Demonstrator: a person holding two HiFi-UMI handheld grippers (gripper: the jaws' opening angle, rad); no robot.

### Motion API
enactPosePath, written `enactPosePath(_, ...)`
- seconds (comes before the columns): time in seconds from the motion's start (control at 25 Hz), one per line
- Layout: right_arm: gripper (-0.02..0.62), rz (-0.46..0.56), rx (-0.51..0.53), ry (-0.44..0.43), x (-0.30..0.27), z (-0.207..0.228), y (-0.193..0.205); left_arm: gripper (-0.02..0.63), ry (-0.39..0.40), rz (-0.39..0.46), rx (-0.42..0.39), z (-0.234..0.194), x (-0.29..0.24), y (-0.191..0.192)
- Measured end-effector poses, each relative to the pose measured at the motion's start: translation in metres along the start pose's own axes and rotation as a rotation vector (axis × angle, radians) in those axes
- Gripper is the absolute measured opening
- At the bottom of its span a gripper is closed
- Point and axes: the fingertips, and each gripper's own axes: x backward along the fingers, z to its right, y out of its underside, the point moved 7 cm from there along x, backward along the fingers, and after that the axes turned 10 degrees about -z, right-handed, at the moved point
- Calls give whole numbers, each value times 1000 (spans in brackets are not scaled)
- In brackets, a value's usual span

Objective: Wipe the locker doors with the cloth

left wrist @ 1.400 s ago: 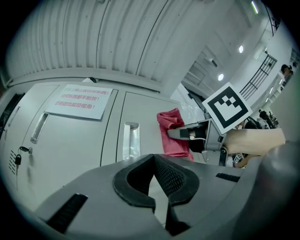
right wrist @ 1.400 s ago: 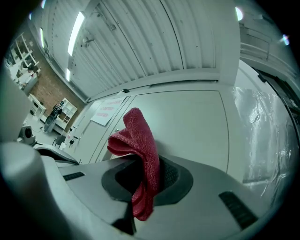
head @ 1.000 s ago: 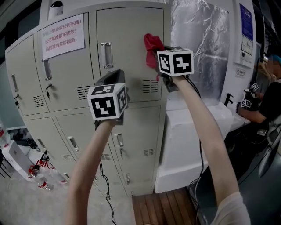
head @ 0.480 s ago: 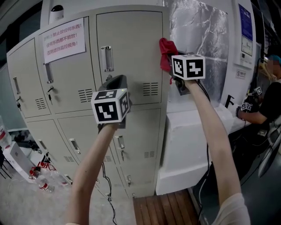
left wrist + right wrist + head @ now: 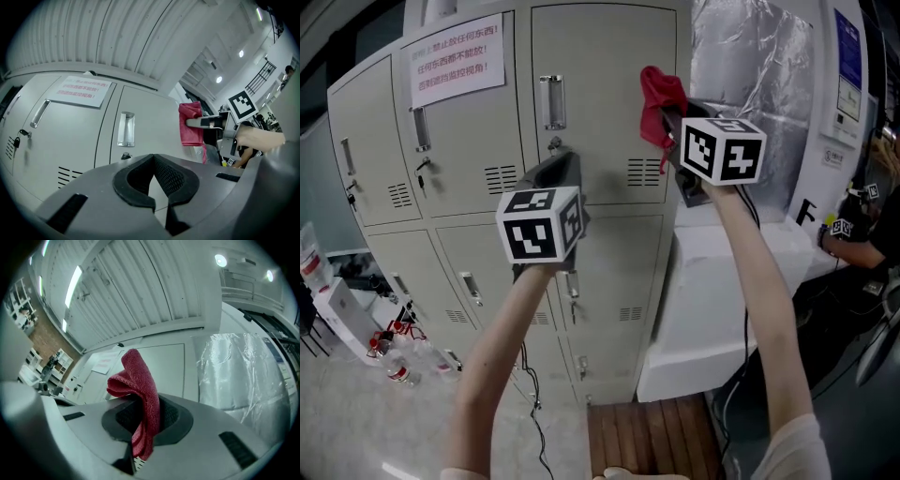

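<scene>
We show the right gripper (image 5: 145, 423) clamped on the red cloth (image 5: 140, 380). The cloth is pinched in a fold, with a loop standing above the jaws and a short tail hanging below them. In the head view the cloth sits high at the right edge of the upper right locker door (image 5: 600, 94), above the vent slots (image 5: 645, 172) and well right of the door handle (image 5: 550, 101). The left gripper (image 5: 157, 180) has its pads meeting at the tips with nothing between them, and it points at the same door lower down.

We judge the wipe to be at the door's right margin. To do it well, we would press the loop flat on the panel so that fabric, not the jaws, meets the paint. We would then sweep in overlapping bands and lift around the handle and the slots, where the cloth may snag. The grip should be firm, since only a narrow fold is held.

We cannot tell whether the cloth touches the metal or hangs just off it. The marker cubes (image 5: 537, 225) and both arms cover parts of the lower doors. The locker's top is cut off, the print on the notice (image 5: 455, 58) is too small to read, and what lies behind the plastic sheet (image 5: 750, 84) is concealed.
</scene>
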Motion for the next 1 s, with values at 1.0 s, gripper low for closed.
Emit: enactPosePath(1.0, 26, -95, -17, -229, -91, -133, 58, 17, -122, -7, 17, -56, 54, 42)
